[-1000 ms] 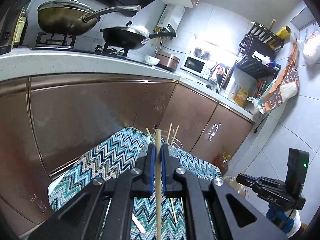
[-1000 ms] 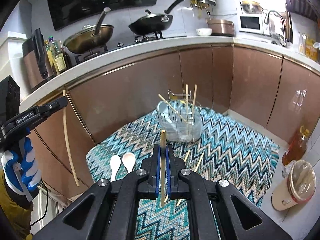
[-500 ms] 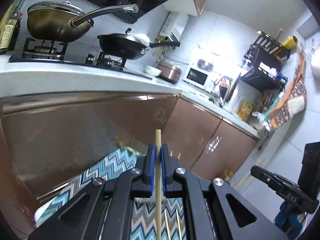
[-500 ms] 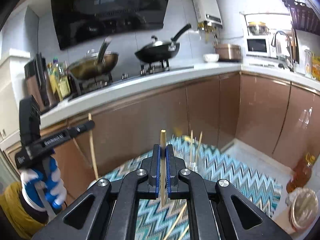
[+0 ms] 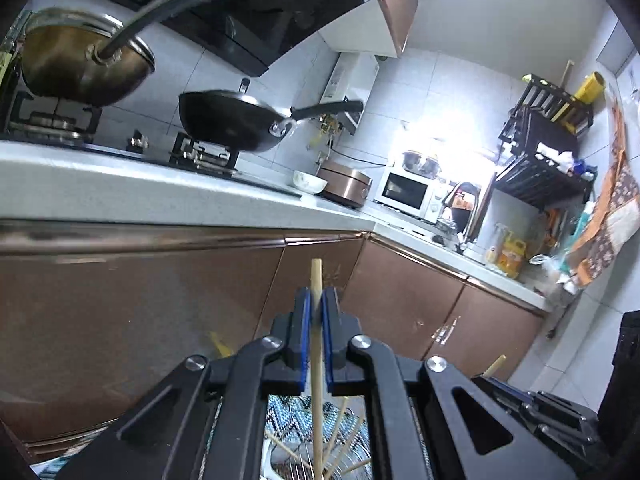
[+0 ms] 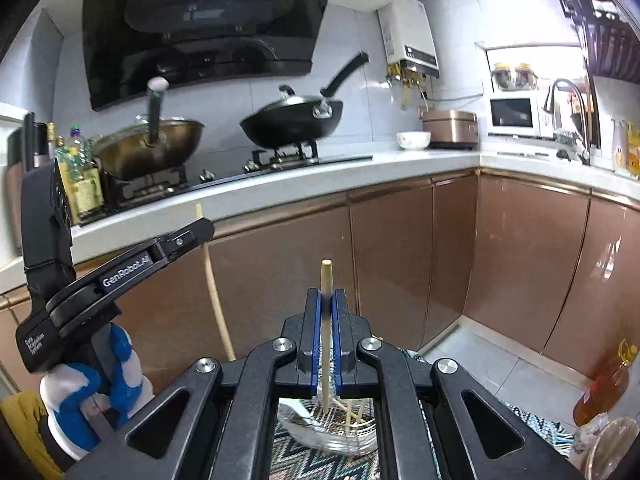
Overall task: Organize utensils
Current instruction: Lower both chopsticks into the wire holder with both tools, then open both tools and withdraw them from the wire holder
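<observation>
**Two chopsticks up, holder waiting below**

Both sets of fingers were clamped tight, each on a single chopstick! The left gripper (image 5: 316, 312) pinched its bamboo chopstick (image 5: 317, 360) upright between the blue pads, long axis running straight up and down, top end poking above the fingers, lower end dropping toward the wire utensil holder (image 5: 320, 464) directly beneath. The right gripper (image 6: 327, 312) matched it: a thinner chopstick (image 6: 327, 340) held vertical, its bottom tip hanging just over the glinting wire holder (image 6: 332, 436), where several chopsticks already leaned. That holder sat on the zigzag-patterned cloth (image 6: 312, 464).

So the target lay below and slightly ahead of both tips, and the right one looked the nearer to dropping in. The sticks already leaning in the holder crossed the opening and could have fouled an entry. Further out, brown cabinet doors (image 6: 392, 264) faced the fingers, with the black wok (image 6: 294, 120) on the stove, well clear.
</observation>
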A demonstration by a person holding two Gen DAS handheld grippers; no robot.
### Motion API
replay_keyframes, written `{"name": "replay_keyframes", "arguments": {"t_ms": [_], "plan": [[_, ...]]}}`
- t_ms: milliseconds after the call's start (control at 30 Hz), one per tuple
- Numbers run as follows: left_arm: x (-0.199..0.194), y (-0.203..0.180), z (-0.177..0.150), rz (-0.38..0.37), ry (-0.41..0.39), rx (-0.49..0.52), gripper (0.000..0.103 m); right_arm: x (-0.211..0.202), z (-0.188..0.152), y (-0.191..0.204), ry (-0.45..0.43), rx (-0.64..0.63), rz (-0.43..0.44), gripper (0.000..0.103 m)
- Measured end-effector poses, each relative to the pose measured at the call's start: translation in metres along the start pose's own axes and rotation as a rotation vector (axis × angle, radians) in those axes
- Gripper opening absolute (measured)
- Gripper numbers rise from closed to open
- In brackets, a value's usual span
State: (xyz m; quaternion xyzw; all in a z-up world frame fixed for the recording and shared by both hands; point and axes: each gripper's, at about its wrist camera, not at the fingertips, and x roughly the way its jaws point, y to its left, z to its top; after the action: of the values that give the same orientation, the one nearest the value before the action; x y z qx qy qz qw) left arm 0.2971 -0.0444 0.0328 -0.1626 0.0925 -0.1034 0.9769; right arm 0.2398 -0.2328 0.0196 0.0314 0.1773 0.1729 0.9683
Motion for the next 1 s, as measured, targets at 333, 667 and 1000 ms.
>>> {"name": "replay_keyframes", "arguments": {"t_ms": [333,667,1000], "plan": [[0.054,-0.008,-0.073,0.091,-0.002,0.074,0.005,0.052,-0.042,-0.022,0.071,0.014,-0.034,0.005],[0.020,-0.009,-0.067,0.061,0.041,0.084,0.032,0.043,-0.058,-0.026,0.101,0.040,-0.034,0.025],[-0.107,0.011,-0.005,0.082,0.067,0.116,0.050,-0.053,-0.029,0.002,-0.026,0.046,-0.066,0.053]]}}
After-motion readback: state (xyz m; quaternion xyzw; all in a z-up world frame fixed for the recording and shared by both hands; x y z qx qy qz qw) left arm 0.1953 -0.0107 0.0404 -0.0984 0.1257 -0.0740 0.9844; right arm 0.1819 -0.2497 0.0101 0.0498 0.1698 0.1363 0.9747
